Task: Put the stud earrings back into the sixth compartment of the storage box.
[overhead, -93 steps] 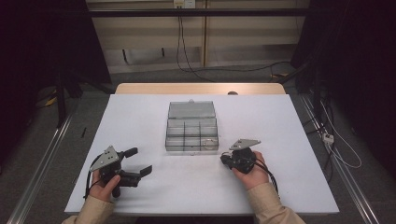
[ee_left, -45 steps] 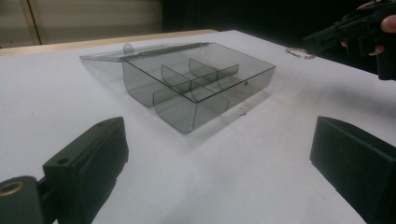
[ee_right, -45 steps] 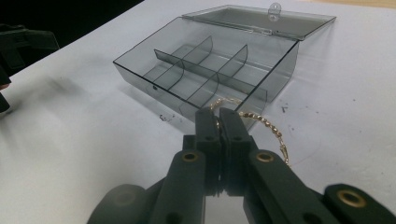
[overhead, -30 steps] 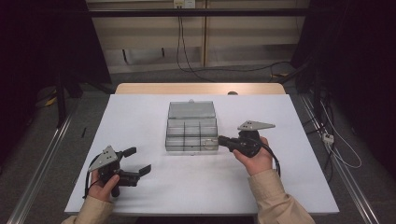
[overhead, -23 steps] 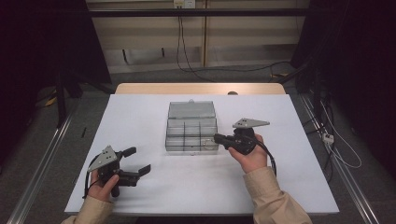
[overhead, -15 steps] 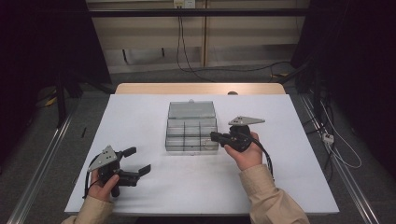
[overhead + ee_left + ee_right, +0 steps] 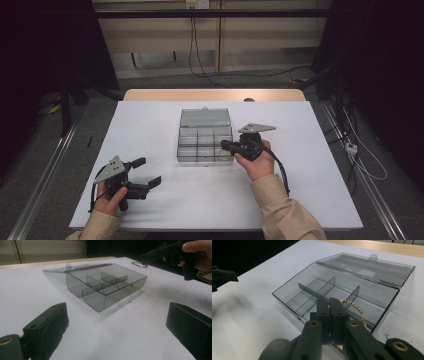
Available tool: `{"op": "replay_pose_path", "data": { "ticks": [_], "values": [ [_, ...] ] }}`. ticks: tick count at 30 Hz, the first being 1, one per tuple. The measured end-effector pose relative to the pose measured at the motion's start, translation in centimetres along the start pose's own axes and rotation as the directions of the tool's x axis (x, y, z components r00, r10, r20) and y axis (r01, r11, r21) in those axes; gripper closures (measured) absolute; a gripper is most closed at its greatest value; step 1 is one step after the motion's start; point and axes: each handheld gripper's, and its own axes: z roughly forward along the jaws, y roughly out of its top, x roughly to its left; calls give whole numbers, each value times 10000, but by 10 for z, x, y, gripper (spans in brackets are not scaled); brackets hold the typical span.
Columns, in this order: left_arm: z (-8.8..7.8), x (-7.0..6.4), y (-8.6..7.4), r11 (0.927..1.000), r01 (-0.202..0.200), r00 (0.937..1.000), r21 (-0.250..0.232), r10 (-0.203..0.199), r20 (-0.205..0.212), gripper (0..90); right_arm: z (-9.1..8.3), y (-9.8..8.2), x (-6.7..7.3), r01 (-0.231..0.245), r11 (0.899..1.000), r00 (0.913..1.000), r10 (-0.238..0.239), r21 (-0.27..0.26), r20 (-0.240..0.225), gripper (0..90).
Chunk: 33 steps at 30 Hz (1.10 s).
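Observation:
A clear grey compartment box (image 7: 180, 150) lies mid-table with its lid (image 7: 205, 118) folded back flat. My right gripper (image 7: 224, 144) hovers at the box's right front corner, shut on a gold beaded bracelet (image 7: 354, 306). In the right gripper view the closed fingertips (image 7: 329, 301) point into the box (image 7: 287, 293), and the bracelet loops out to the right of them over a front compartment. My left gripper (image 7: 149, 171) rests at the table's front left, open and holding nothing. Its view looks across bare table at the box (image 7: 107, 285).
A small gold chain (image 7: 139, 264) lies on the white table beyond the box, near the far edge. The box's dividers (image 7: 322, 288) form several shallow compartments. Cables and metal rails run along the floor on both sides of the table.
My right gripper has lifted from the table's front and moved left with the bracelet, up to the box's right front corner. The left gripper has stayed put.

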Motion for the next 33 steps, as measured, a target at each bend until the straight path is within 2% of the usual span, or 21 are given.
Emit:
{"op": "replay_pose_path", "data": {
  "ticks": [17, 33],
  "values": [
    [0, 0, 0, 10000, -38, 10000, 40, 38, -1, 41, 14, -4, 0, -33, 9999, 10000, 35, 154, -68, 884],
    [0, 2, -1, 10000, 1, 10000, 86, -1, 23, 41, 20, -6, -2, -5, 9996, 10000, 7, 279, -60, 884]
  ]
}}
